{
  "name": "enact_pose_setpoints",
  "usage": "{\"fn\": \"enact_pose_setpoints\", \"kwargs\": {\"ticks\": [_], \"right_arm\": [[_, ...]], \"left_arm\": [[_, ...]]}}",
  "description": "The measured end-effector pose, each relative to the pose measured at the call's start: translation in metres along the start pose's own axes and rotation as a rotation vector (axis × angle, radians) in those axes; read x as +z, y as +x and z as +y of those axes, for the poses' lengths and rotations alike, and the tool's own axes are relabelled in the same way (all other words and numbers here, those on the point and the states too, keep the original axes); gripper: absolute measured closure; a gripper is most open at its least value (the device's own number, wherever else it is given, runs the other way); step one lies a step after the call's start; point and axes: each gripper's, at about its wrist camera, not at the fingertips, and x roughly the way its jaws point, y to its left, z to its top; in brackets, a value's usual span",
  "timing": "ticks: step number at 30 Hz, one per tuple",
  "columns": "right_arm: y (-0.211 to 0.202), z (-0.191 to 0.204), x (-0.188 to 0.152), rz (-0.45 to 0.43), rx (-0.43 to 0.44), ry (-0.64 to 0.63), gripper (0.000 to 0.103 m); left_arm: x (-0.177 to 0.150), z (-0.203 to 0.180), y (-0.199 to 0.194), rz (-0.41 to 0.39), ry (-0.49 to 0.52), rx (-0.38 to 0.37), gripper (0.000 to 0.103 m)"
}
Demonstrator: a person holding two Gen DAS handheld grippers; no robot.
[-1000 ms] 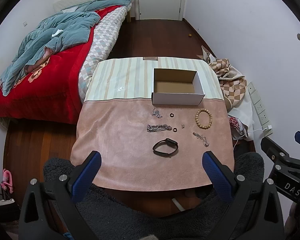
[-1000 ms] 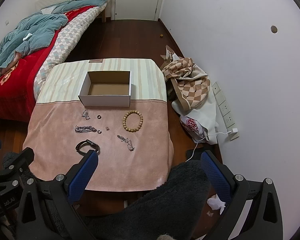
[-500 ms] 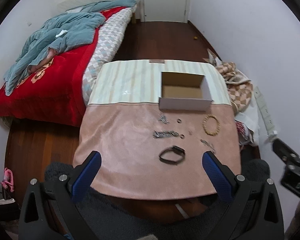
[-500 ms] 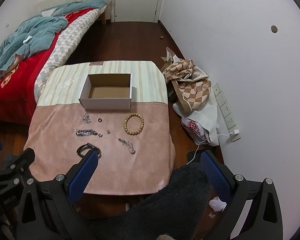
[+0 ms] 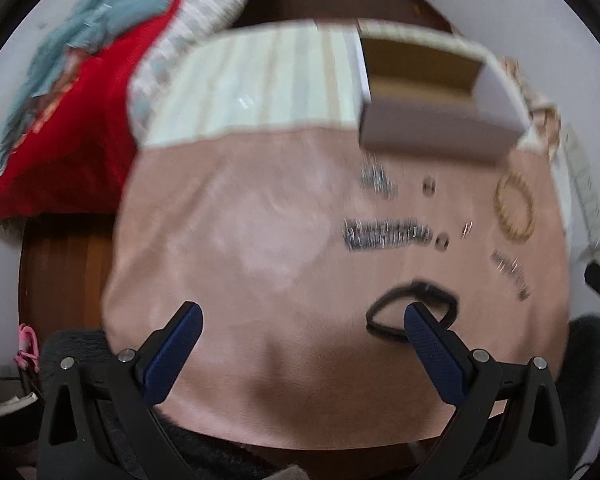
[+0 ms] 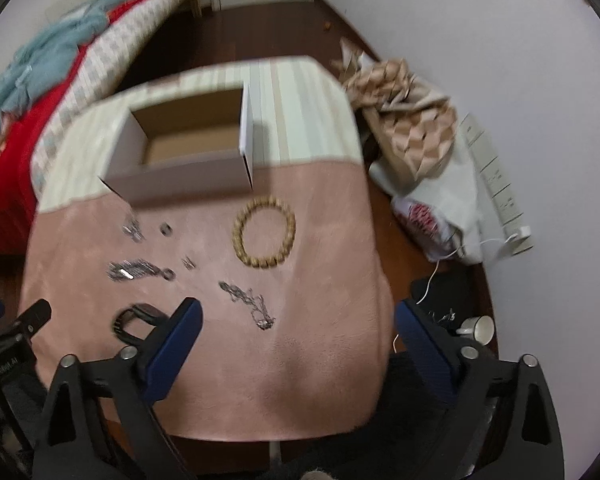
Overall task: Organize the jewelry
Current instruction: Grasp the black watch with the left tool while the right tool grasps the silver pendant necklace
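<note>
An open white cardboard box (image 5: 440,136) (image 6: 188,176) stands at the far side of the pink cloth (image 5: 260,240) (image 6: 320,340) on the table. In front of it lie a wooden bead bracelet (image 5: 515,210) (image 6: 265,237), a silver chain bracelet (image 5: 388,234) (image 6: 134,270), a thin chain (image 6: 247,298), small rings (image 5: 429,186), and a black band (image 5: 414,312) (image 6: 134,318). My left gripper (image 5: 302,320) is open above the near part of the cloth, its right finger over the black band. My right gripper (image 6: 296,320) is open, empty, near the thin chain.
A bed with red and teal bedding (image 5: 60,80) stands left of the table. A checkered bag (image 6: 404,120), a plastic bag and a power strip (image 6: 500,200) lie on the floor to the right. A white cup (image 6: 478,330) sits on the floor. A dark fuzzy seat lies below.
Both grippers have moved forward and down toward the table. The jewelry and box now look larger and closer. Nothing has been picked up.
</note>
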Motion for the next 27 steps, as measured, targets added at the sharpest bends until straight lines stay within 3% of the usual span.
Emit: {"fn": "enact_pose_setpoints", "kwargs": {"ticks": [4, 8, 10, 14, 18, 20, 24, 26, 27], "right_arm": [[0.049, -0.004, -0.009, 0.063, 0.012, 0.003, 0.018], [0.079, -0.004, -0.02, 0.083, 0.032, 0.001, 0.02], [0.088, -0.002, -0.025, 0.094, 0.049, -0.003, 0.022], [0.102, 0.011, -0.034, 0.102, 0.07, -0.036, 0.025], [0.106, 0.025, -0.042, 0.078, 0.058, -0.074, 0.032], [0.105, 0.03, -0.046, 0.065, 0.057, -0.073, 0.036], [0.098, 0.038, -0.055, 0.031, 0.057, -0.074, 0.052], [0.093, 0.04, -0.056, 0.018, 0.052, -0.072, 0.082], [0.092, 0.041, -0.057, 0.02, 0.054, -0.067, 0.091]], "left_arm": [[-0.004, -0.014, 0.036, 0.063, 0.025, -0.057, 0.001], [-0.007, -0.031, 0.052, 0.077, 0.061, -0.091, 0.002], [-0.007, -0.037, 0.057, 0.08, 0.071, -0.11, 0.027], [-0.006, -0.043, 0.062, 0.048, 0.081, -0.117, 0.05], [-0.003, -0.043, 0.059, 0.005, 0.083, -0.126, 0.089], [-0.002, -0.041, 0.059, -0.006, 0.079, -0.142, 0.094], [-0.003, -0.035, 0.06, -0.02, 0.074, -0.166, 0.098], [0.004, -0.028, 0.061, -0.023, 0.072, -0.173, 0.098], [0.003, -0.026, 0.06, -0.025, 0.073, -0.175, 0.099]]}}
